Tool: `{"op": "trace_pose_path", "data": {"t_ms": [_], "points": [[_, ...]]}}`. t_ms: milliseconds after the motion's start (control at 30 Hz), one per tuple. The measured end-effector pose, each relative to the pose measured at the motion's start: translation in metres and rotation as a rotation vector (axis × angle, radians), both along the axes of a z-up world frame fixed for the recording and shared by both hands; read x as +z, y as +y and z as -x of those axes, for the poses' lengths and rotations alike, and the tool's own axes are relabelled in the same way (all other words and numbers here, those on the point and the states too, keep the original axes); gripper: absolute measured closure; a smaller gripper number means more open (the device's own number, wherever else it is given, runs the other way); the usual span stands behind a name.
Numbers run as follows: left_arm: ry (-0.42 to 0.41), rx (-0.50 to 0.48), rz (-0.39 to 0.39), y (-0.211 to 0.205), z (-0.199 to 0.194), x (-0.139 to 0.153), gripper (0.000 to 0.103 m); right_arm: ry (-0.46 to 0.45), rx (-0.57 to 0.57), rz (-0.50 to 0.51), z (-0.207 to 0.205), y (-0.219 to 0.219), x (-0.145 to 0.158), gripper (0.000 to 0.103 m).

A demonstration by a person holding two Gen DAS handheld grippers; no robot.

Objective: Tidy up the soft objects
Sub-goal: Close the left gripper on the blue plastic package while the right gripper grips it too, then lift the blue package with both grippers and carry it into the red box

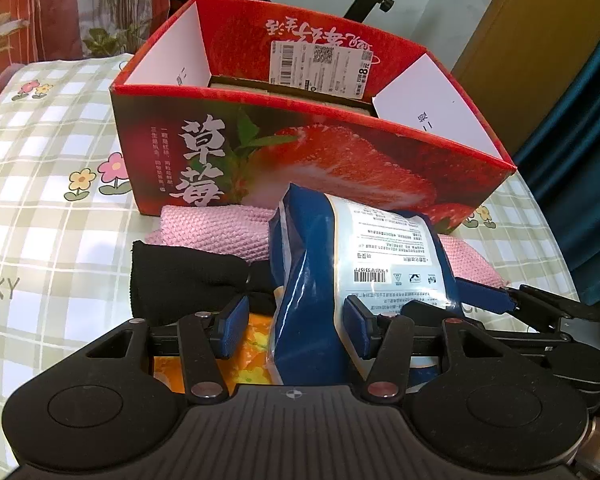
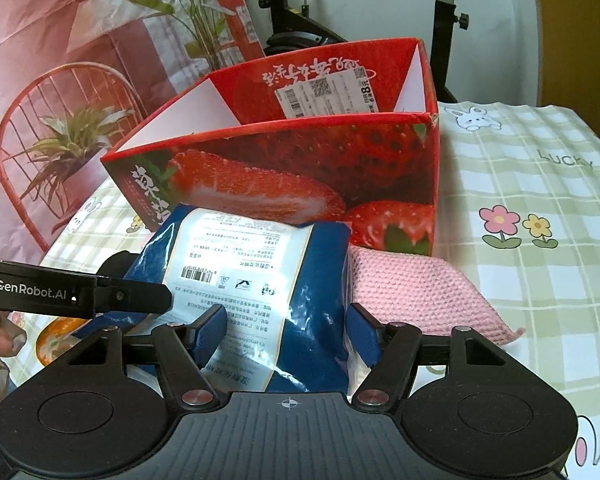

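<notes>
The blue packet (image 2: 260, 280) is sitting at the centre of both views, in front of the open strawberry box (image 2: 300, 168) and partly over the pink knitted cloth (image 2: 412, 292). The right claw (image 2: 288, 336) is standing moderately open with both blue pads pressing the packet's sides, gripping it. The left claw (image 1: 298, 328) is standing about as wide, its right pad against the packet (image 1: 340, 264) and its left pad clear of it. A black cloth (image 1: 180, 276) is lying at centre left, all on the checked bench (image 1: 48, 208).
</notes>
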State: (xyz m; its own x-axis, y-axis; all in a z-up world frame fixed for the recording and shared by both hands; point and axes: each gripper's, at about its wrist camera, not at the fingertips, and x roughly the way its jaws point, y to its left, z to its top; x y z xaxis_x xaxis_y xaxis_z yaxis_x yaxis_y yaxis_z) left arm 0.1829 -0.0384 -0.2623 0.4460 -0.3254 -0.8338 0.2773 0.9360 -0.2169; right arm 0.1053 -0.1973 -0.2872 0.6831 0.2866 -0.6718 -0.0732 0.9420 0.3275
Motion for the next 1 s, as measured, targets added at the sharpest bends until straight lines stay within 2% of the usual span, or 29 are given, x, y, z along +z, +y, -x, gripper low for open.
{"op": "trace_pose_path", "data": {"t_ms": [133, 167, 333, 400, 567, 700, 767, 833, 1000], "points": [[0.011, -0.016, 0.014, -0.003, -0.002, -0.001, 0.048, 0.011, 0.008, -0.021, -0.003, 0.0, -0.003, 0.04], [0.01, -0.026, 0.02, -0.004, -0.002, -0.001, 0.053, 0.01, 0.011, -0.022, -0.003, 0.001, -0.002, 0.041], [-0.018, -0.058, 0.011, -0.007, 0.003, 0.004, 0.062, -0.015, 0.02, -0.004, 0.002, 0.003, 0.006, 0.06], [-0.018, -0.059, 0.025, -0.003, 0.003, 0.006, 0.065, -0.021, 0.028, -0.006, 0.004, 0.003, 0.009, 0.061], [-0.016, -0.086, 0.02, 0.002, 0.001, 0.005, 0.065, -0.017, 0.045, -0.001, 0.004, 0.003, 0.008, 0.063], [0.011, -0.083, 0.033, 0.005, -0.007, 0.001, 0.065, -0.004, 0.047, -0.012, -0.001, 0.001, 0.004, 0.058], [0.01, -0.089, 0.032, 0.005, -0.007, 0.0, 0.065, 0.004, 0.045, -0.013, -0.002, 0.0, 0.005, 0.062], [-0.007, -0.099, 0.027, 0.005, -0.005, 0.004, 0.066, -0.016, 0.044, 0.003, 0.002, 0.001, 0.011, 0.071], [-0.057, -0.115, 0.065, 0.01, 0.004, 0.028, 0.067, -0.107, 0.074, 0.006, 0.013, 0.002, 0.04, 0.075]]}}
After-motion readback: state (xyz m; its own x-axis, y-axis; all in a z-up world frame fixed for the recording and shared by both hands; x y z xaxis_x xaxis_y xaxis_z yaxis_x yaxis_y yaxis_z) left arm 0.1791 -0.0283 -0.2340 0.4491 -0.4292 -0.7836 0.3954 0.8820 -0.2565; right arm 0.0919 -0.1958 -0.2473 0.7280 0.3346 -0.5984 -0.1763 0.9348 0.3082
